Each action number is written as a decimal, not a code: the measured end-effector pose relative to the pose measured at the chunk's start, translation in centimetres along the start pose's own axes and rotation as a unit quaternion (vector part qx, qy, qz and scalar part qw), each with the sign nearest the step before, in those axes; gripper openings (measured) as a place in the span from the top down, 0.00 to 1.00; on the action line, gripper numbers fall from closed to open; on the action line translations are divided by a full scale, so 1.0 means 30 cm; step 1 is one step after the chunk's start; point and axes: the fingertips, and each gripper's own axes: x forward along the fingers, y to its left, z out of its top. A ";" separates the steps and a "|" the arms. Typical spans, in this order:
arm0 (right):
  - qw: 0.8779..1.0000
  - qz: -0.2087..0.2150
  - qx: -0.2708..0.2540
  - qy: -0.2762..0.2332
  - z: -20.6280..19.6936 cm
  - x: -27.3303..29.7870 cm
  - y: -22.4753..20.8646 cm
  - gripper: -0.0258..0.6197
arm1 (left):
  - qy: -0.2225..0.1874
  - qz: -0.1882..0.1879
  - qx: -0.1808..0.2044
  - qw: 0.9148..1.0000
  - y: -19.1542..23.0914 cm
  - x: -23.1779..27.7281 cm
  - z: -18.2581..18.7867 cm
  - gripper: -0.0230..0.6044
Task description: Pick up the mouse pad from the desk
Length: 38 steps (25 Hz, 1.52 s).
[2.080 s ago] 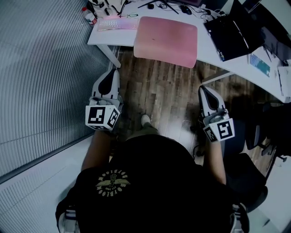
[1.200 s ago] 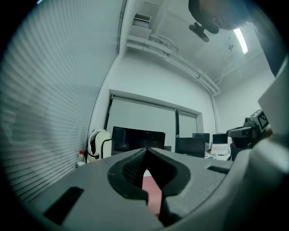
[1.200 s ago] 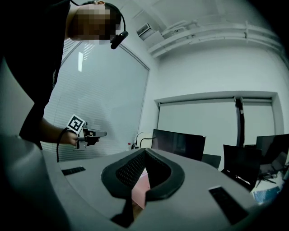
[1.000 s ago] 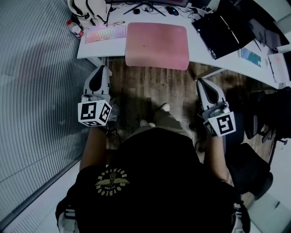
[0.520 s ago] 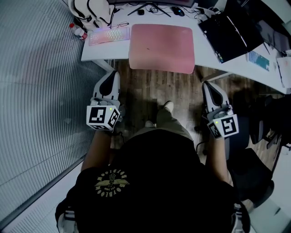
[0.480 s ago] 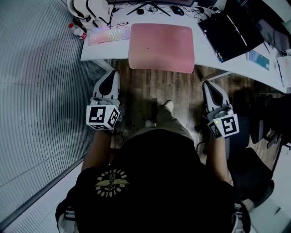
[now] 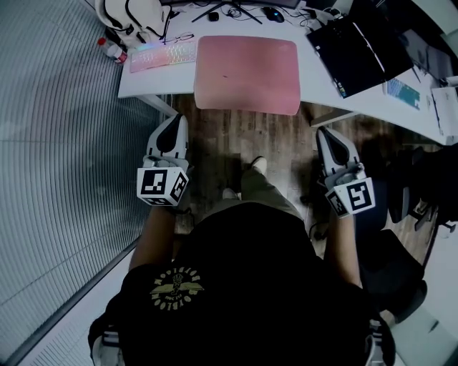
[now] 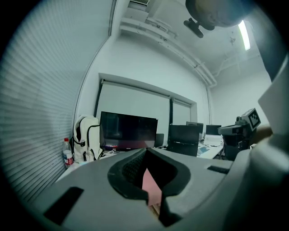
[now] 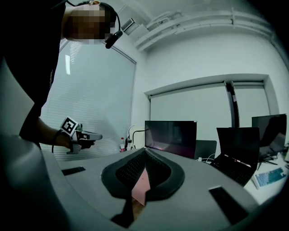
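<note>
Head view: two grippers, one pink mouse pad [image 7: 247, 64], one keyboard [image 7: 163, 53], one white backpack [image 7: 132, 13], one bottle [image 7: 107, 48] and one black laptop [image 7: 358, 46]. The left gripper [image 7: 174, 119] and right gripper [image 7: 323, 133] are both clenched on nothing, held over the wooden floor [image 7: 236, 136] short of the white desk [image 7: 139, 80]. The mouse pad lies flat on the desk ahead of both tips, between their lines and well apart from either, its near edge overhanging the desk's rim. Against the picture from half a second ago, the pad and desk sit a little further up and left in the picture, while the grippers keep nearly the same places.

Left gripper view: the jaws are pressed together and empty. One sliver of the pink pad [image 8: 149, 184] shows ahead through the notch below the tips. One backpack and one bottle stand to the left, and the other gripper [image 8: 247, 122] is at the right.

Right gripper view: jaws likewise together, nothing between them. One pink sliver [image 9: 141, 184] shows ahead; the other gripper [image 9: 80, 136] is at the left.
</note>
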 end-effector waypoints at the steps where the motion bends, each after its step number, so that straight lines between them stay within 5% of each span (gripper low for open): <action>1: 1.000 0.002 -0.002 -0.003 0.001 0.000 -0.003 0.97 | 0.000 0.000 -0.001 1.000 0.000 0.003 -0.003 0.95; 19: 1.000 0.000 0.018 0.005 -0.090 0.055 -0.099 0.97 | 0.034 -0.005 -0.003 0.999 -0.011 0.117 -0.091 0.95; 34: 0.996 -0.008 0.047 0.069 -0.343 0.175 -0.335 0.97 | 0.130 0.039 -0.001 0.991 0.096 0.292 -0.373 0.95; 38: 0.992 -0.001 0.043 0.121 -0.444 0.184 -0.393 0.97 | 0.153 0.060 0.011 0.986 0.098 0.358 -0.434 0.95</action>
